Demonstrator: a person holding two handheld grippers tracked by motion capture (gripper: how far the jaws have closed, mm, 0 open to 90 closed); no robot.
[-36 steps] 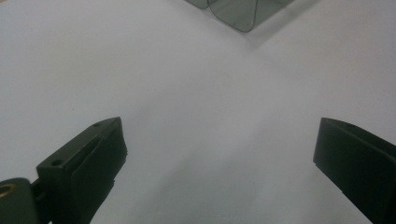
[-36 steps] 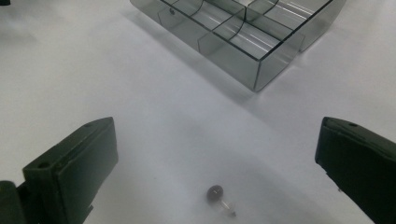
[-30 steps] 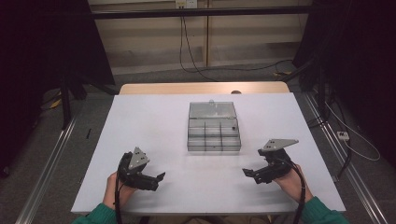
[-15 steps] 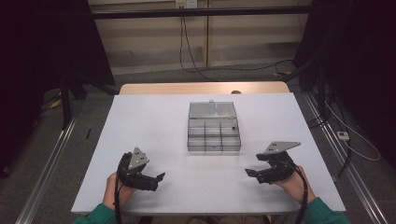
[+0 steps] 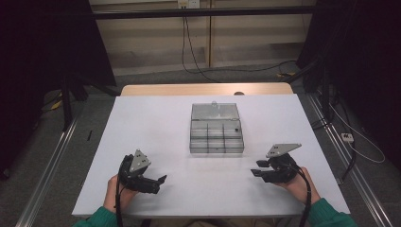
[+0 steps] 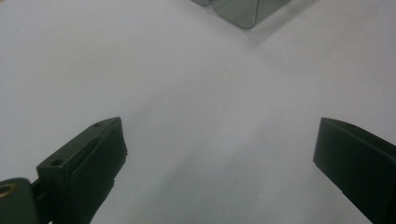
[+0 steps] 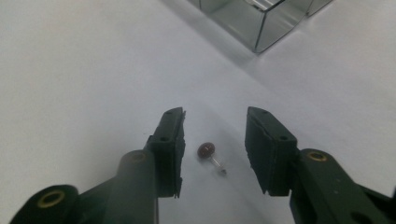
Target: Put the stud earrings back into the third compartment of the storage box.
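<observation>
A rectangular table with a white top and a pale wooden strip along its far edge carries a clear plastic compartment box at its middle, lid raised. Near the box's front right corner a small dark red round-headed pin lies flat on the white surface.

- A lab or test room, set up for recording rather than living or selling.
- A white table stands alone on grey carpet, with metal rails along both sides.
- Black curtains close off left and right (like a booth).
- Cables hang from a wall socket and trail over the floor; a power strip lies at right.
- A dark bar crosses the back, before pale wall panels.
</observation>
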